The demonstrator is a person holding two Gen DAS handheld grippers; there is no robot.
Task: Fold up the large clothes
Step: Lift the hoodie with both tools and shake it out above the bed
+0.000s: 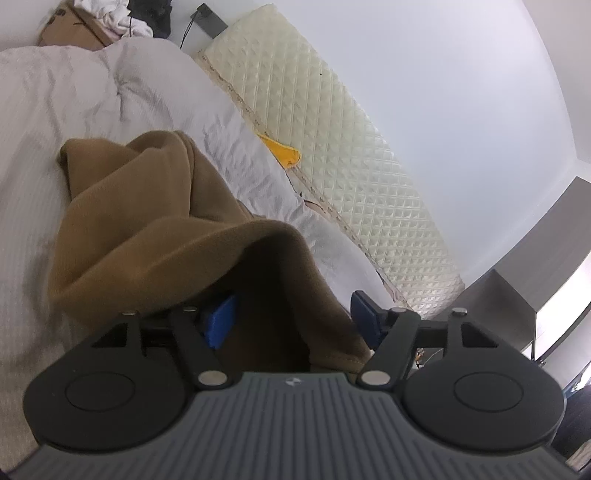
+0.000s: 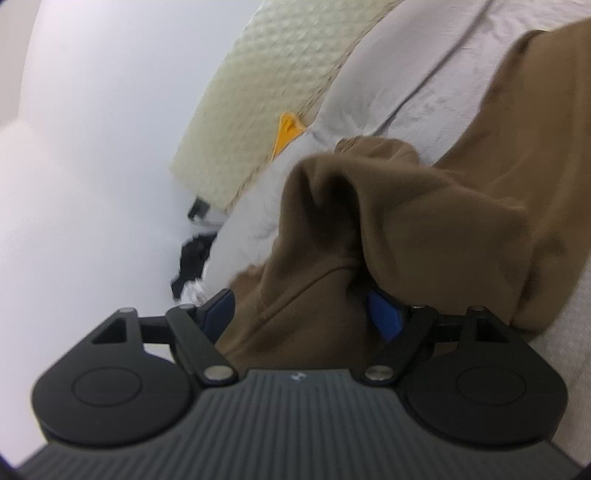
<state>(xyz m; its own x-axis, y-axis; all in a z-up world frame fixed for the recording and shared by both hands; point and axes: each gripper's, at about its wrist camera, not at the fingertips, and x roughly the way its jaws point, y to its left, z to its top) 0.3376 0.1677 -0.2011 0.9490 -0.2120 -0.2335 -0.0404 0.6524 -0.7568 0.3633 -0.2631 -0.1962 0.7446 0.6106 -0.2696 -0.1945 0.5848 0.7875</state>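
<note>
A large brown garment (image 1: 147,221) lies bunched on a white-covered bed (image 1: 55,110). In the left wrist view my left gripper (image 1: 291,317) has its blue fingers (image 1: 221,321) spread wide, with a fold of the brown cloth draped between and over them. In the right wrist view my right gripper (image 2: 303,310) is also spread wide, with the brown garment (image 2: 443,221) bunched between its blue fingers (image 2: 384,314). The fingertips are hidden by cloth in both views.
A cream quilted mattress pad (image 1: 332,147) leans along the white wall beside the bed, with a yellow cloth (image 1: 282,151) tucked at its edge. A cardboard box (image 1: 70,29) and piled clothes sit past the bed's far end. A grey cabinet (image 1: 535,258) stands at right.
</note>
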